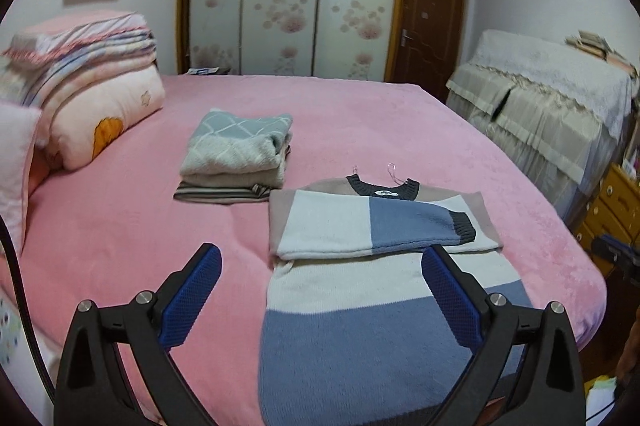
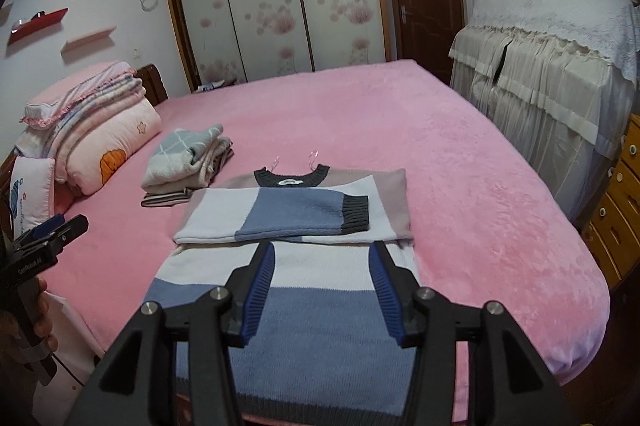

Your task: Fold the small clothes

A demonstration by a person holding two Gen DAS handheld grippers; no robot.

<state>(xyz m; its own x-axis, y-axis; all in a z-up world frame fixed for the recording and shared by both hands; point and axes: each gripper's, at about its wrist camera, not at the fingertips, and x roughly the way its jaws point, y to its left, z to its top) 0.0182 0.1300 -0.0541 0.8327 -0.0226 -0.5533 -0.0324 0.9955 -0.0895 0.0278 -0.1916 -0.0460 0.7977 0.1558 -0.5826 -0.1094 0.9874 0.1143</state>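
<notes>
Both grippers, left point(image 1: 322, 258) and right point(image 2: 322, 258), are hovering with fingers spread (gripping nothing) over a striped sweater point(image 2: 296, 209) lying on the pink bed point(image 2: 460, 185).

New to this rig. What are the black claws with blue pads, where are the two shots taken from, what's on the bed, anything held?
No robot here: a person holds a two-finger gripper in each hand, with a fisheye camera on each looking along its fingers. One picture is from the left gripper, the other from the right gripper; the right view also catches the left one at its edge, in the person's hand. On the pink bed lies a colour-block sweater with both sleeves folded across the chest, the lower half not yet folded. Behind it to the left sits a stack of folded clothes, and bedding is piled further left. Both grippers are open, above the sweater, holding nothing.
</notes>
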